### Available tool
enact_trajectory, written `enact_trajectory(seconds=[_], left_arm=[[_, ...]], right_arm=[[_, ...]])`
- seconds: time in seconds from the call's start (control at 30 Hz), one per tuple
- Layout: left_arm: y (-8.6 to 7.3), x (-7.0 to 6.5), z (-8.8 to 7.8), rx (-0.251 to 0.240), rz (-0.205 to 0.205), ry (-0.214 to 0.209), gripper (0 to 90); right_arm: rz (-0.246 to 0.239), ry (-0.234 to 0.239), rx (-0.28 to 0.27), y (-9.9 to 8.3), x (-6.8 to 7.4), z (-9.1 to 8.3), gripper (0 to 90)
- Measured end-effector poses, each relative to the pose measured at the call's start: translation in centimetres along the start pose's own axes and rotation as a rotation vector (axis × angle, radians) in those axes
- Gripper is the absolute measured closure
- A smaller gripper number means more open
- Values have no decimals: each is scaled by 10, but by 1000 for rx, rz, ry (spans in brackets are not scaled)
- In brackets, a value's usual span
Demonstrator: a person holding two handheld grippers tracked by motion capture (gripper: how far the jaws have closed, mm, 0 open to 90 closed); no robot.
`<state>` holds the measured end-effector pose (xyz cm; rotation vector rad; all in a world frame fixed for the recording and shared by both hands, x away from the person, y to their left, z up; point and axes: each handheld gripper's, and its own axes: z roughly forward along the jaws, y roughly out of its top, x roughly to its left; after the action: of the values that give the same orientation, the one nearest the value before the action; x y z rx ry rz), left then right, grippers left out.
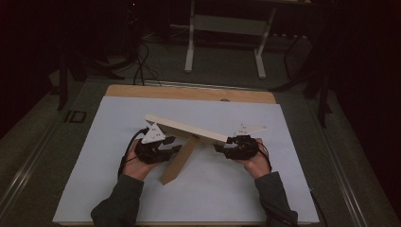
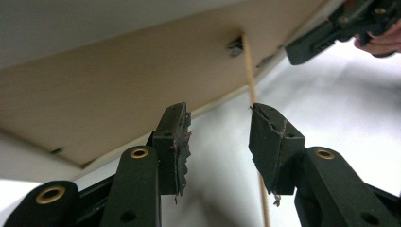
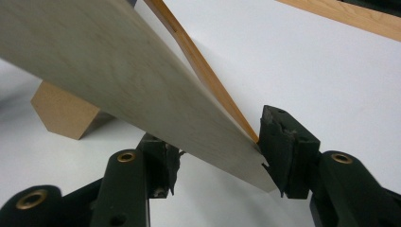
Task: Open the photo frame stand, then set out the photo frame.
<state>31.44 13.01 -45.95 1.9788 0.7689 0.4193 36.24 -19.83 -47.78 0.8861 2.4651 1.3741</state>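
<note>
Board (image 1: 187, 128) sits mid-frame, its right end clamped in your right gripper (image 1: 226, 145); left gripper (image 1: 166, 152) jaws are apart and empty, so close on the near edge before lifting.

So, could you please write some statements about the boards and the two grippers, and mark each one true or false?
1. The right gripper grips the end of the pale board. True.
2. The left gripper is clamped on the board. False: its jaws are open, with nothing between them.
3. A second board slants down to the white table top. True.
4. The pale board lies flat on the table. False: it is lifted and tilted.
</note>
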Motion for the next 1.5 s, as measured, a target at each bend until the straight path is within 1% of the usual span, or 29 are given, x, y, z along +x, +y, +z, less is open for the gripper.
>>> enact_trajectory(seconds=[0.13, 0.37, 0.43, 0.77, 0.9, 0.93, 1.03, 1.1, 1.17, 1.3, 1.37, 1.47, 1.5], left_arm=[[0, 3, -3, -15, -18, 28, 577], [-1, 7, -5, -19, -41, 54, 576], [-1, 8, -5, -21, -56, 61, 575], [-3, 16, -11, -44, -113, 95, 581], [-3, 18, -13, -47, -128, 112, 582], [-3, 18, -14, -48, -131, 115, 582], [-2, 18, -14, -55, -139, 121, 584], [-2, 18, -14, -57, -141, 124, 589], [-1, 18, -14, -56, -143, 129, 595], [-1, 20, -15, -58, -152, 140, 618], [-1, 20, -16, -58, -155, 145, 635], [-1, 21, -15, -62, -163, 147, 663], [-1, 22, -15, -62, -170, 145, 671]], right_arm=[[2, 4, 1, -1, -1, 0, 489], [4, 7, -1, -1, -2, -1, 488], [4, 8, -2, -1, -1, -1, 487], [4, 39, -4, -1, -3, -2, 445], [3, 44, 2, -1, -3, -2, 424], [3, 37, 7, -1, -3, -1, 401], [-9, 18, 42, -4, -4, 1, 381], [1, 23, 60, -6, -7, 2, 380], [8, 24, 70, -8, -9, 3, 385], [2, 14, 97, -11, -14, 2, 406], [5, 17, 115, -12, -15, 1, 422], [5, 18, 124, -12, -18, -2, 440], [7, 11, 127, -12, -18, -3, 440]])
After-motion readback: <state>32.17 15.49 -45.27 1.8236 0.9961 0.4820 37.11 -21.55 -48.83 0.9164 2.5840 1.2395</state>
